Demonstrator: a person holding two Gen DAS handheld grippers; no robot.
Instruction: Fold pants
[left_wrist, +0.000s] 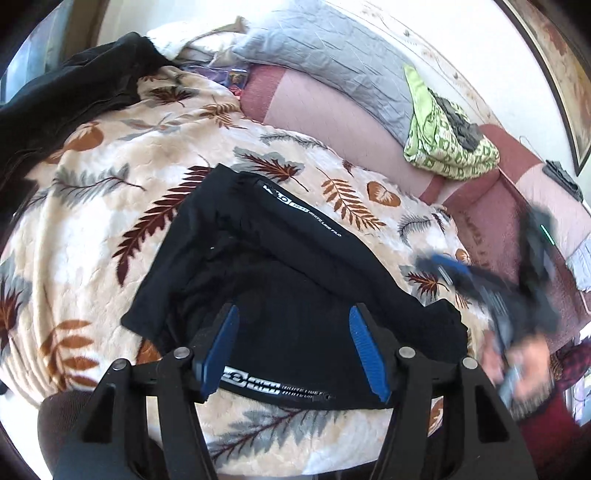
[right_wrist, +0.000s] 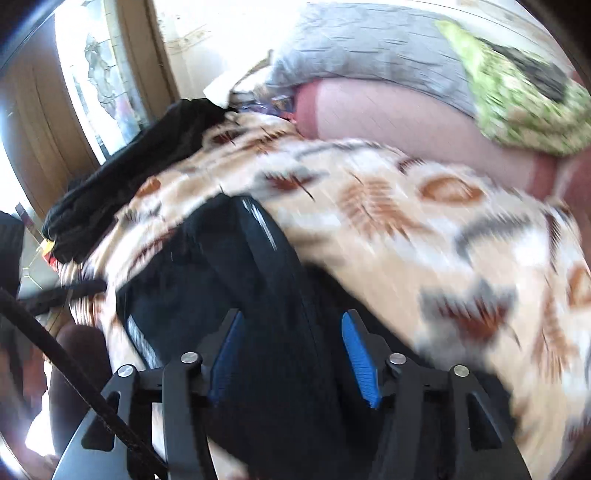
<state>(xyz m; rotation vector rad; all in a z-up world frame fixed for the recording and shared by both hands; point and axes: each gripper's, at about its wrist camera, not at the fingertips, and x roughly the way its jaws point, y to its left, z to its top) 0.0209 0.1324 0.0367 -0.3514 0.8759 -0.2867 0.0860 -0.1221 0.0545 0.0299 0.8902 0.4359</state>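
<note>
The black pants (left_wrist: 280, 280) with white lettering lie folded on a cream leaf-print blanket (left_wrist: 85, 206). My left gripper (left_wrist: 293, 325) is open, its blue pads apart just above the near part of the pants, holding nothing. My right gripper shows blurred at the right of the left wrist view (left_wrist: 491, 291), held in a hand above the blanket's right edge. In the blurred right wrist view my right gripper (right_wrist: 293, 325) is open over the pants (right_wrist: 229, 280), empty.
A dark heap of clothing (left_wrist: 66, 96) lies at the blanket's far left. A grey pillow (left_wrist: 332, 59) and a green patterned cloth (left_wrist: 443, 136) rest on the pink sofa back (left_wrist: 325, 118). A wall and framed picture (left_wrist: 569, 74) stand at the right.
</note>
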